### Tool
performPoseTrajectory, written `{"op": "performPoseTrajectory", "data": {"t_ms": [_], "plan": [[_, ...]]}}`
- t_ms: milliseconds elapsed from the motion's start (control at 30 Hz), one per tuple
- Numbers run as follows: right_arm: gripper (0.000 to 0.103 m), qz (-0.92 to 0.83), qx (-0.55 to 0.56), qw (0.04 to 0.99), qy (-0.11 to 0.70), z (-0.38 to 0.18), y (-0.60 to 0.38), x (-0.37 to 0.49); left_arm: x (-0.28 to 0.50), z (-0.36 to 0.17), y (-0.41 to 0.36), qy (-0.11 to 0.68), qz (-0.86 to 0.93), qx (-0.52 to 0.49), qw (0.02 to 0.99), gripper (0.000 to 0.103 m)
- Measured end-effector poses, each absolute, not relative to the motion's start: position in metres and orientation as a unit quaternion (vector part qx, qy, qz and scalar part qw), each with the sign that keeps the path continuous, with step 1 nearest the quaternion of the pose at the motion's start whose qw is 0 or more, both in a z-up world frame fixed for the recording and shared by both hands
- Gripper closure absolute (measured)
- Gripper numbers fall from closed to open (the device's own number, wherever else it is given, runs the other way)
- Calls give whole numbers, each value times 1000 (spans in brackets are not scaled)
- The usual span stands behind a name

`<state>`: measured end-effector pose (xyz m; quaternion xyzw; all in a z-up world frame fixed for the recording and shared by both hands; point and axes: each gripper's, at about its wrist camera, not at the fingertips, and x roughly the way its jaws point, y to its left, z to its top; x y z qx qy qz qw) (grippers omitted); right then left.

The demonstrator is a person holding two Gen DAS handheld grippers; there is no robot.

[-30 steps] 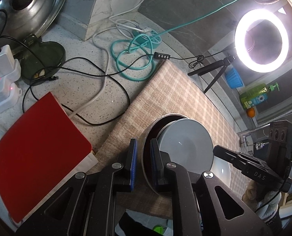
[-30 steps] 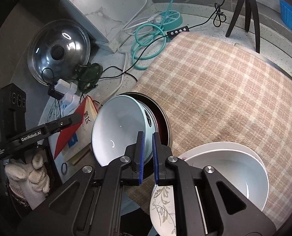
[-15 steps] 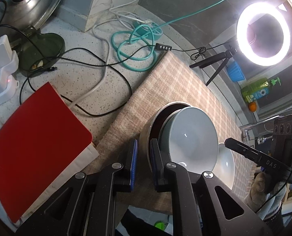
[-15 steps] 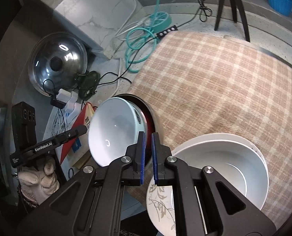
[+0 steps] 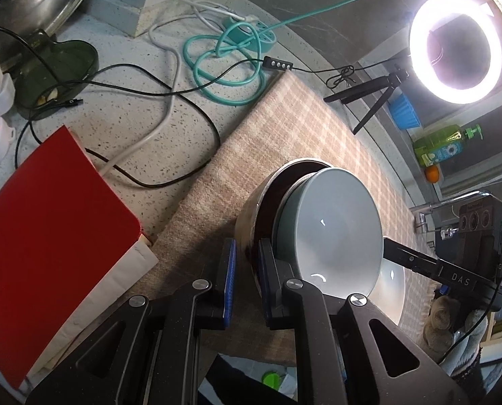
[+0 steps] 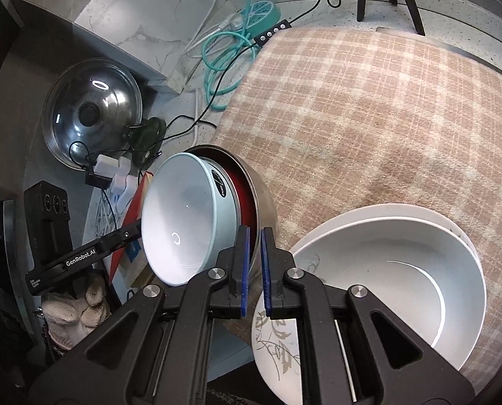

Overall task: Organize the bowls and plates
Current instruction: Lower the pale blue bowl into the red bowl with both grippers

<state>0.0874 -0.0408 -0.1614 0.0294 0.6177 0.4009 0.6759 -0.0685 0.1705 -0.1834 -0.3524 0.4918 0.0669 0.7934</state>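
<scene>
Right wrist: both hand-held grippers clamp steel bowl rim, cloth beyond bare.

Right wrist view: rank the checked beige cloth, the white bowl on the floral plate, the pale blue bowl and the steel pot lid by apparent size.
1. Checked beige cloth
2. White bowl
3. Pale blue bowl
4. Steel pot lid

The lid lies farther from the camera, so its last place is unsure.
</scene>
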Motion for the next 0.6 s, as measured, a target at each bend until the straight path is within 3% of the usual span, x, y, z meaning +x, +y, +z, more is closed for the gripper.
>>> {"op": "performPoseTrajectory", "data": {"t_ms": [600], "plan": [[96,393,20,674,626,-170,-35,89,-60,-192,168,500,53,-336,796,92]]}}
